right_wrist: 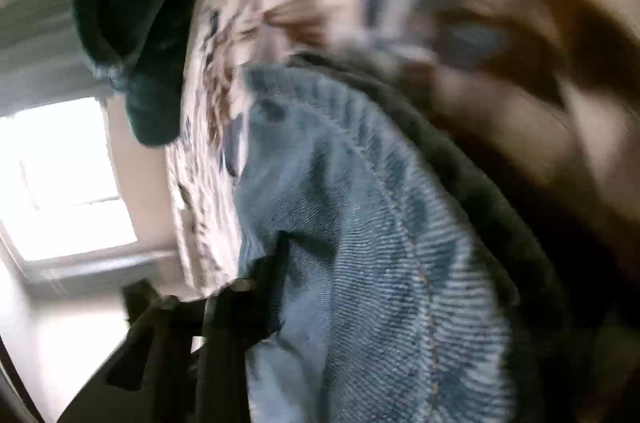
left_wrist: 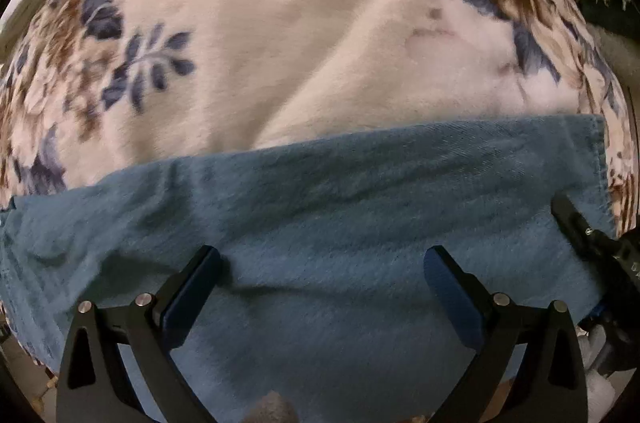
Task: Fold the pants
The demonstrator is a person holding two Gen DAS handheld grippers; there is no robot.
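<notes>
On one floral blanket [left_wrist: 320, 43]: one pair of jeans [left_wrist: 320, 207]; two grippers.

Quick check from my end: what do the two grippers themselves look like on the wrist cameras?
The left gripper has matte black angular fingers with triangular cutouts, round silver pins at the joints and dark blue pads on the inner faces. The right gripper is blurred in its own view: black, angular, no markings legible. No sleeves or cables can be made out.

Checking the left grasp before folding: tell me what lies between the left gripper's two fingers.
Only the blue pants: in the left wrist view, the open left gripper has bare denim between its fingers.
</notes>
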